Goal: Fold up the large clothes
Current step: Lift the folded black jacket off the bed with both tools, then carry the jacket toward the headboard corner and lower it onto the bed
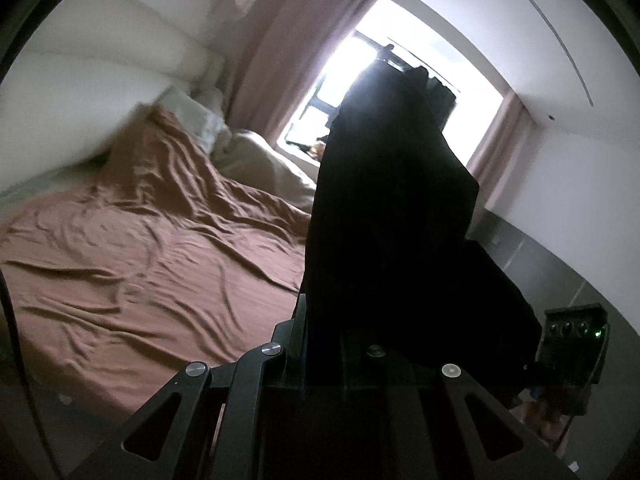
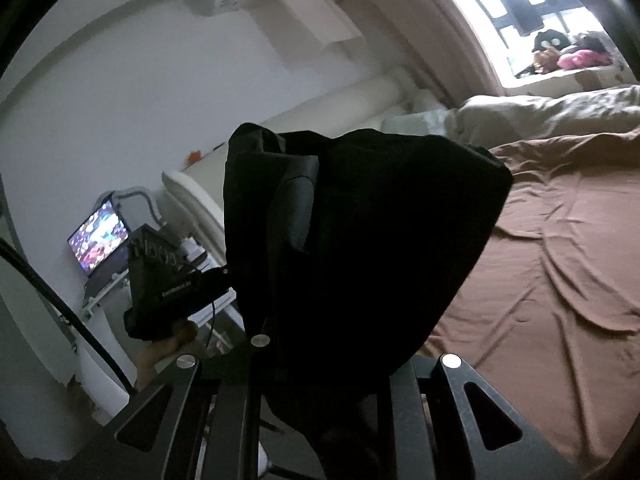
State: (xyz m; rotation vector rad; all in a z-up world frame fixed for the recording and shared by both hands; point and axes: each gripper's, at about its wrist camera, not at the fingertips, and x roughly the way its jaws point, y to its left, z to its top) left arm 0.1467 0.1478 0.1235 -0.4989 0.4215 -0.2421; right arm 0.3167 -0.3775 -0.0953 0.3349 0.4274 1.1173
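Observation:
A large black garment hangs in the air between my two grippers, above the edge of the bed. In the left wrist view it drapes over my left gripper, which is shut on it; one finger shows at the cloth's left edge and the fingertips are hidden. In the right wrist view the same black garment bunches over my right gripper, shut on it, with one ribbed finger showing through a fold. The right gripper's housing peeks out beside the cloth.
A bed with a wrinkled brown sheet lies below and beside the garment, with pillows and a beige duvet near a bright window. A hand holds the left gripper's housing. A lit laptop stands on a side table.

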